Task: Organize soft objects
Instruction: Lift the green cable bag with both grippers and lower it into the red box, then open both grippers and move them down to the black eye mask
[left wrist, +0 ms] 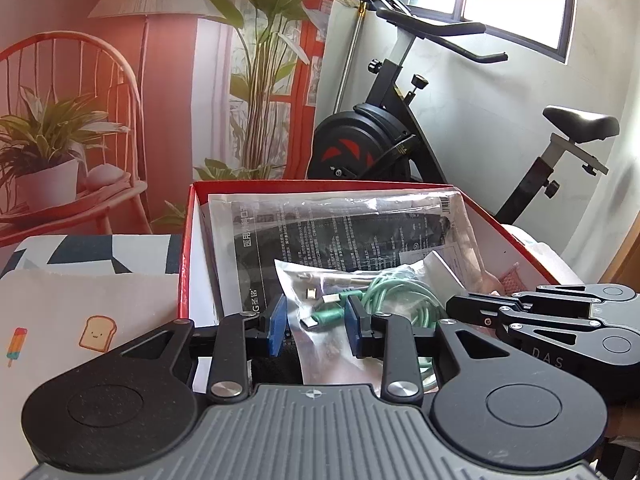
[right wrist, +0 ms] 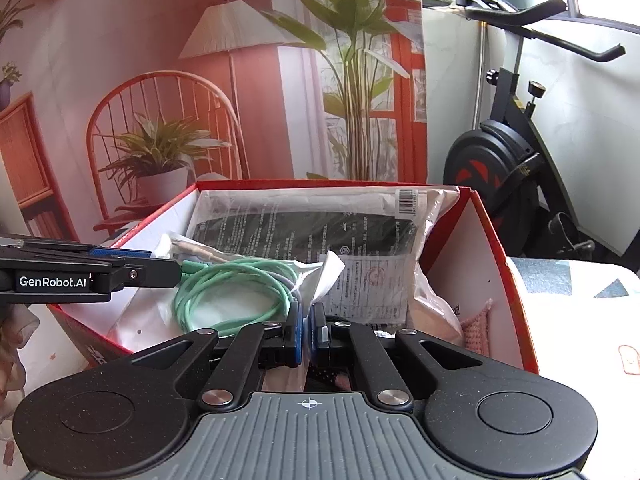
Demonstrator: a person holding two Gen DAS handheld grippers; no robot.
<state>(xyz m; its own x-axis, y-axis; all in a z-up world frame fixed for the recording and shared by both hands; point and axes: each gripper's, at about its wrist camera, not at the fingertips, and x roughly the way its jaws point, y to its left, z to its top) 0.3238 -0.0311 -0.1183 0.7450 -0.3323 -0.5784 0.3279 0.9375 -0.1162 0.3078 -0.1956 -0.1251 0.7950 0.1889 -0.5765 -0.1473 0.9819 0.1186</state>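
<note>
Tongs first: my left gripper (left wrist: 316, 326) has its jaws partly apart, and the clear cable bag (left wrist: 320, 292) fills the gap between the blue pads (left wrist: 278, 324). I honestly can't tell whether they're biting on it or just framing it. The bag sits low over the near end of the red box (left wrist: 188, 240), straight ahead of the left tongs and running across to the right ones. Inside it is a coiled green cable (right wrist: 224, 288) plus a few little plugs bunched on the left tongs' side. Over on the right, my right gripper (right wrist: 309, 322) is squeezed fully together, and it looks pinched on a corner of the bag's film just right of the coil. My guess on handling is that it's light, floppy and slick, so the film will slide and the cable will slump to whichever end hangs lower. I'd grip the film close to the coil or the plugs, where there's some bulk behind it, not a bare corner. Beyond both tongs, a big crinkly packet (left wrist: 340, 232) leans on the far wall. Right of the right tongs, something pink and knitted (right wrist: 476, 328) is tucked against the box side.
</note>
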